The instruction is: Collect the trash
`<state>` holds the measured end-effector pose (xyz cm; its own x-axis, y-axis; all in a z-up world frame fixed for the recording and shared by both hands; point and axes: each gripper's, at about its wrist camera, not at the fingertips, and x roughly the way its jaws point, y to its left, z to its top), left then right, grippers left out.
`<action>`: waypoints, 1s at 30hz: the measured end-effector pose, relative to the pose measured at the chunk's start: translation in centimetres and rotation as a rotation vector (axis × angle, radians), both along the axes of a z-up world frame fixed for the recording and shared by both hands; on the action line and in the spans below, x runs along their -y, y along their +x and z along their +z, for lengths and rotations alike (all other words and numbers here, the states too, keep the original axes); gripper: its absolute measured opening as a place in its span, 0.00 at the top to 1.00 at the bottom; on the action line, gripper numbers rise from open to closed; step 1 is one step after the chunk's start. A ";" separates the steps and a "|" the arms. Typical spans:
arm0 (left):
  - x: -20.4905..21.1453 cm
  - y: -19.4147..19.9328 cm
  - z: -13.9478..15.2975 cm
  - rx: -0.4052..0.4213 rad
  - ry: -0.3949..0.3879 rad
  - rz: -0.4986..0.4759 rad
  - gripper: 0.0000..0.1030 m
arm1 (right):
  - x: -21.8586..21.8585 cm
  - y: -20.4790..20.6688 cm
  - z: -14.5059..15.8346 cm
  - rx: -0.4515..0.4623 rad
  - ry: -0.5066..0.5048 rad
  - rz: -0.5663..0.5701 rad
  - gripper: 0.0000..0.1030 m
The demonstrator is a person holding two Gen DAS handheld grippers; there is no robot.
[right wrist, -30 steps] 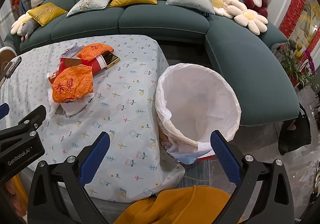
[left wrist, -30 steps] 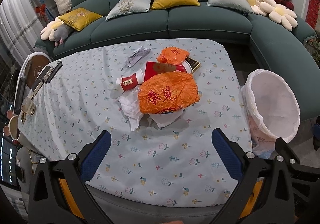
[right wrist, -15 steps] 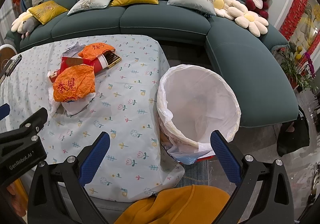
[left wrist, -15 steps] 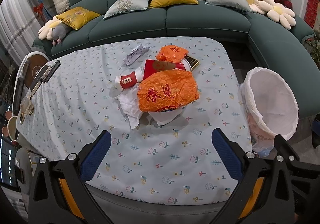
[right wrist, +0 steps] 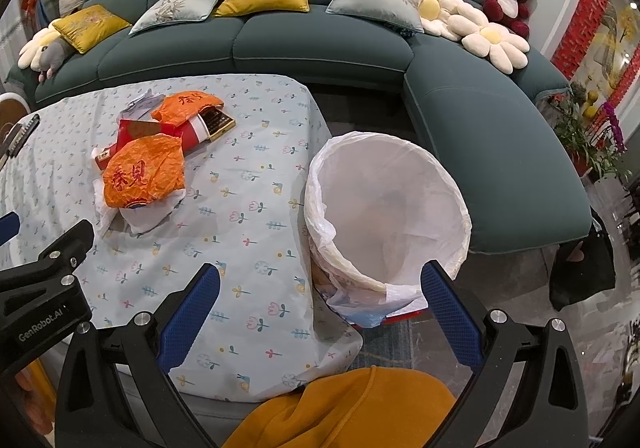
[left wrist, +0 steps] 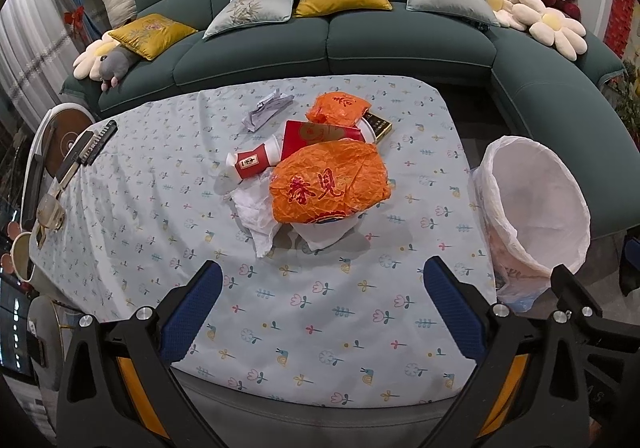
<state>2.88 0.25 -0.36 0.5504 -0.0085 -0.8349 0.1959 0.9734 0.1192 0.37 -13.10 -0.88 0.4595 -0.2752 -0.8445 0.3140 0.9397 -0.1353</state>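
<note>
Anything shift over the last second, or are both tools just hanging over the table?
Hardly anything. The left tool drew back slightly, so the trash pile looks a little farther off; the right tool barely drifted. Nothing was grasped or released: both stay open and empty. The large orange wrapper, red paper cup and lined trash bin lie where they were.

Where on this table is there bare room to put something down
Bare cloth spans the near strip between the trash pile and both open grippers, left gripper, right gripper, and the left side toward the remotes. Crowded: the middle, around the large orange bag and red cup.
</note>
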 end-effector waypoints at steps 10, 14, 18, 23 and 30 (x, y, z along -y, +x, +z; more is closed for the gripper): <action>-0.1 -0.1 0.4 -0.012 -0.013 0.003 0.07 | -0.4 -0.1 0.2 -0.003 -0.008 0.004 0.06; 0.1 -0.2 0.5 -0.016 -0.014 0.005 0.07 | -0.7 -0.2 0.3 -0.003 -0.014 0.006 0.06; -1.0 0.0 0.2 -0.022 -0.021 0.011 0.07 | -0.8 -0.1 0.3 -0.002 -0.014 0.005 0.06; -1.3 0.1 0.3 -0.028 -0.029 0.015 0.07 | -1.1 -0.1 0.3 -0.006 -0.023 0.001 0.06; -1.5 0.3 0.1 -0.028 -0.029 0.009 0.07 | -1.1 0.0 0.3 0.001 -0.027 -0.008 0.06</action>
<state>3.14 1.74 -0.28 0.5271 -0.0280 -0.8493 0.1901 0.9780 0.0857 0.34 -11.95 -0.54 0.4576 -0.3014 -0.8366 0.3219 0.9331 -0.1601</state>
